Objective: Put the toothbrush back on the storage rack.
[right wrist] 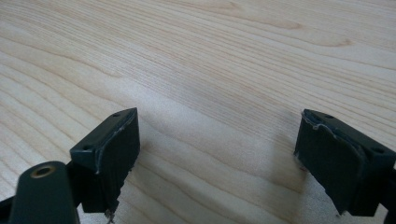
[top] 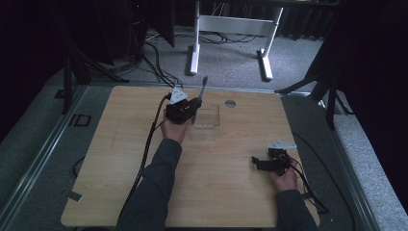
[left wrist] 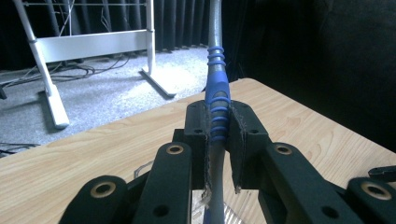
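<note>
I read this as a lab or recording studio. A bare wooden table (top: 202, 192) stands on grey carpet (top: 231, 62), black curtains (left wrist: 187, 23) close off the back, cables (top: 159, 67) trail loose across the floor, and a white desk frame (top: 231, 24) stands behind.

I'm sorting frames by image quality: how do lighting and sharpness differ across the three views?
High view: dim, dark surround, the clear container faint on the table. Left gripper view: brighter, the left tool shut on the blue-ribbed handle, whose near end blurs. Right gripper view: evenly lit wood grain, soft shadows under the open right tool, its near parts slightly soft.
</note>
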The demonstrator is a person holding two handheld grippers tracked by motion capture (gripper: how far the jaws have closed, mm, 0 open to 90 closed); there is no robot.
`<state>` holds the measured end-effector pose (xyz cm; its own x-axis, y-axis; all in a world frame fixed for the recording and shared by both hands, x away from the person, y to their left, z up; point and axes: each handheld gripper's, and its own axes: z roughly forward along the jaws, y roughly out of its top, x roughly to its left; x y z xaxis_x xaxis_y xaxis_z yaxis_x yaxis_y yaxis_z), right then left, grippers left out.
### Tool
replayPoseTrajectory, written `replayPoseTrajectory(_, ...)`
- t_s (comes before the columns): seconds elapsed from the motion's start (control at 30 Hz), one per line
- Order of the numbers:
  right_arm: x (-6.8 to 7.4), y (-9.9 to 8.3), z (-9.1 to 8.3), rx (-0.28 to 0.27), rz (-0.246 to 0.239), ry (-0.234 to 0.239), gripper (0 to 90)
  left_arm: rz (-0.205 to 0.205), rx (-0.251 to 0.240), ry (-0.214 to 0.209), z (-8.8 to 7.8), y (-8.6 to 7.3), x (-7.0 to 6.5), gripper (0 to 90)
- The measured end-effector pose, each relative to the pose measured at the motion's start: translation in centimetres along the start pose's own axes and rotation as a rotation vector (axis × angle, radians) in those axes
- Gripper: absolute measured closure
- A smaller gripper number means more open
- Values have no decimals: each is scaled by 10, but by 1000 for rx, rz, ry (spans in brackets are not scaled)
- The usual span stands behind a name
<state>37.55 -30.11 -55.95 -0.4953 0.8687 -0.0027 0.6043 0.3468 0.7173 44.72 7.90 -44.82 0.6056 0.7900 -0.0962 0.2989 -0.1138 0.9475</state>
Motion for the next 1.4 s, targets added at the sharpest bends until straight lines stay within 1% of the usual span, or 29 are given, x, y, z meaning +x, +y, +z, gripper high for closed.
replayPoseTrajectory(0.13, 0, 0, 0, -2, 1, 0, 135, 1, 9, -6, 1, -2, 0, 786)
replayPoseTrajectory(0.4, 0, 0, 0, -2, 2, 0, 135, 19, 39, -15, 5, -5, 0, 786)
replayPoseTrajectory(0.6, 0, 0, 0, -2, 1, 1, 135, 41, 84, -17, 9, -9, 0, 786)
replayPoseTrajectory(0.8, 0, 0, 0, -2, 2, 1, 135, 37, 127, -16, 13, -14, 2, 786)
replayPoseTrajectory(1.0, 0, 0, 0, -1, 2, 0, 135, 46, 161, -34, 17, -19, 0, 786)
replayPoseTrajectory(1.2, 0, 0, 0, -1, 2, 0, 135, 82, 205, -32, 21, -22, -6, 785)
replayPoseTrajectory(1.3, 0, 0, 0, -1, 2, 0, 135, 95, 220, -15, 22, -24, -8, 786)
replayPoseTrajectory(1.4, 0, 0, 0, -1, 2, 0, 135, 107, 233, -8, 23, -26, -10, 786)
